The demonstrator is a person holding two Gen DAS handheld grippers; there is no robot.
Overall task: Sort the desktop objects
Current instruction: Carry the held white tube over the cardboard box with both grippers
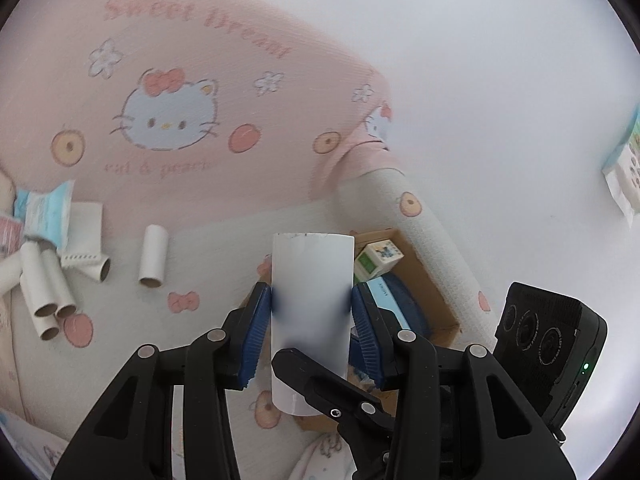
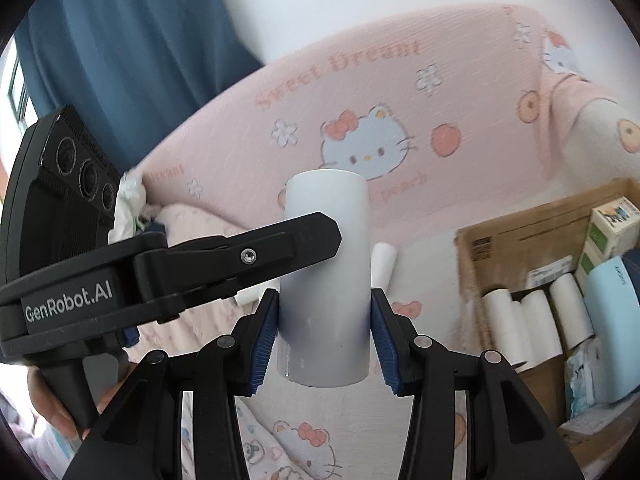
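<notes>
Each gripper holds a white cardboard tube upright between its blue pads. My left gripper (image 1: 312, 312) is shut on a tube (image 1: 312, 280), held in the air above the bed, next to the cardboard box (image 1: 424, 280). My right gripper (image 2: 324, 320) is shut on another tube (image 2: 326, 240). The left gripper's black finger (image 2: 280, 244) crosses in front of that tube in the right wrist view. The right gripper's finger (image 1: 320, 376) crosses low in the left wrist view. Several more tubes (image 1: 44, 292) lie on the bed at the left, one (image 1: 154, 254) apart from the rest.
The cardboard box (image 2: 520, 220) holds several white tubes (image 2: 536, 320), small cartons (image 2: 612, 220) and a light blue case (image 2: 612, 320). A pink Hello Kitty cushion (image 1: 172, 112) stands behind. Tissue packs (image 1: 44, 212) lie far left. A blue curtain (image 2: 120, 60) hangs at the back.
</notes>
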